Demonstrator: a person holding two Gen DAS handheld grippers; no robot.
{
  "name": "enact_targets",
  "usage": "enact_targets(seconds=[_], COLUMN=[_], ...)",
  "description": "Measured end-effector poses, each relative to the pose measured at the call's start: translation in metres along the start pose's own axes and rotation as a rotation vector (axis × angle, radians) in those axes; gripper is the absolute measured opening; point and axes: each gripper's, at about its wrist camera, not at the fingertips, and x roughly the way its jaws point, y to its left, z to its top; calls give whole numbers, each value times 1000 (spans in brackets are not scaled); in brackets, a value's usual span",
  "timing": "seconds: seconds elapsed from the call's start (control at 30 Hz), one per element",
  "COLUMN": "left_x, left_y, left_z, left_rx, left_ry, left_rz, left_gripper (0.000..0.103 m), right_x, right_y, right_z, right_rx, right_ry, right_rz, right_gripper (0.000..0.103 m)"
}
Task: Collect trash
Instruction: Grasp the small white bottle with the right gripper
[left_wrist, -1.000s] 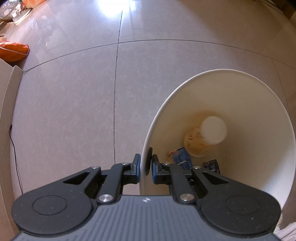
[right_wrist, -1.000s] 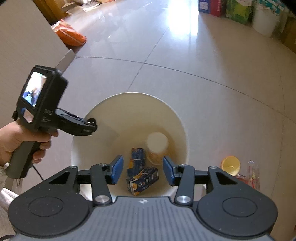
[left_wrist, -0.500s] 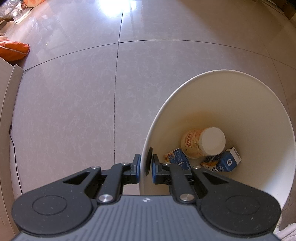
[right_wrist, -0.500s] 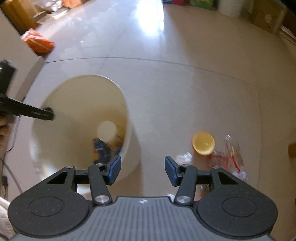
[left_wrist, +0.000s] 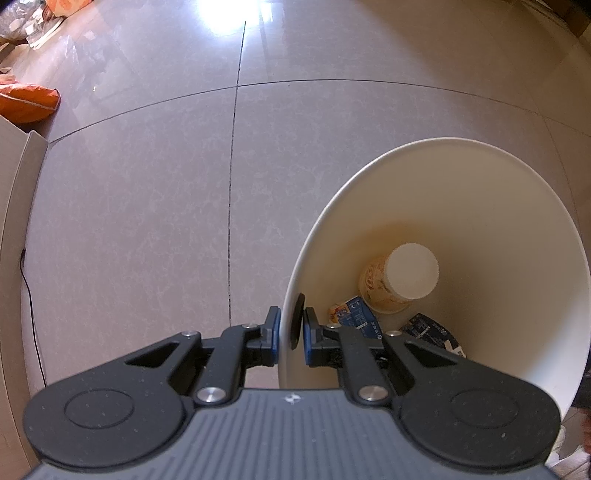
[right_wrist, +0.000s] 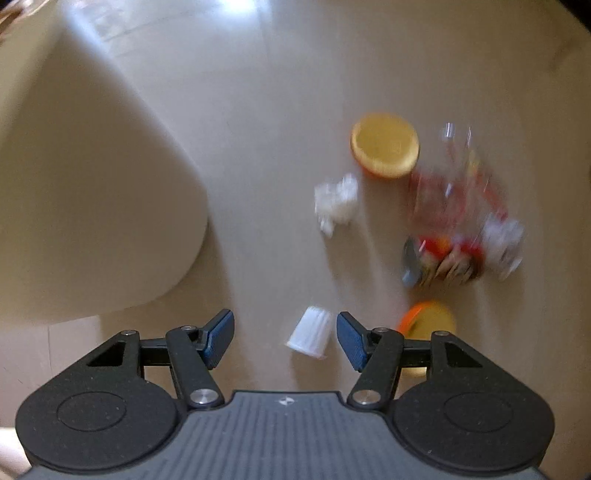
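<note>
My left gripper is shut on the near rim of the cream trash bin, one pad outside the wall and one inside. In the bin lie a paper cup and two blue cartons. My right gripper hangs low over the floor beside the bin, its jaws opening, pads apart. A small white ribbed cup lies on its side on the floor between the pads, untouched. Further off lie a crumpled white tissue, a yellow lid and a clear snack wrapper.
An orange-rimmed lid lies just right of my right gripper. In the left wrist view an orange bag and a beige board edge with a thin black cable line the left side. Tiled floor stretches ahead.
My right gripper left the bin's mouth, swung right and sank toward the floor litter, its jaws widening. A second blue carton landed in the bin. My left gripper kept still on the rim.
</note>
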Motion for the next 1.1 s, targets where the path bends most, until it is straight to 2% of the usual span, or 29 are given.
enact_targets(seconds=[0.13,0.23,0.37,0.73,0.8,0.9,0.97,1.1], left_x=[-1,-1,-2,0,0,0,0,0], left_y=[-1,-2,-1,3,2,1,1,1], left_z=[0,0,0,1,1,1,0,0], left_rx=[5,6,5,0,-1,1,1,1], left_ry=[-2,-2,-4,-1,-2,-2,-2,-2], left_rz=[3,4,1,-5,-5,-6,-6,-7], left_gripper=[11,10,10,10,10,10,10,10], right_x=[34,54,73,110,114,117,122,125], right_y=[-21,-31,-36,-28,-26,-22,-20,-17], right_z=[-9,-15,-16,-18,-19,-20,-22,-24], right_rx=[175,241,248,273,266,248,246,222], right_ry=[27,36,47,69,70,78,89,92], right_rz=[58,51,6,-27,-36,-49,-57,-90], right_gripper=[66,66,66,66,63,52,40,40])
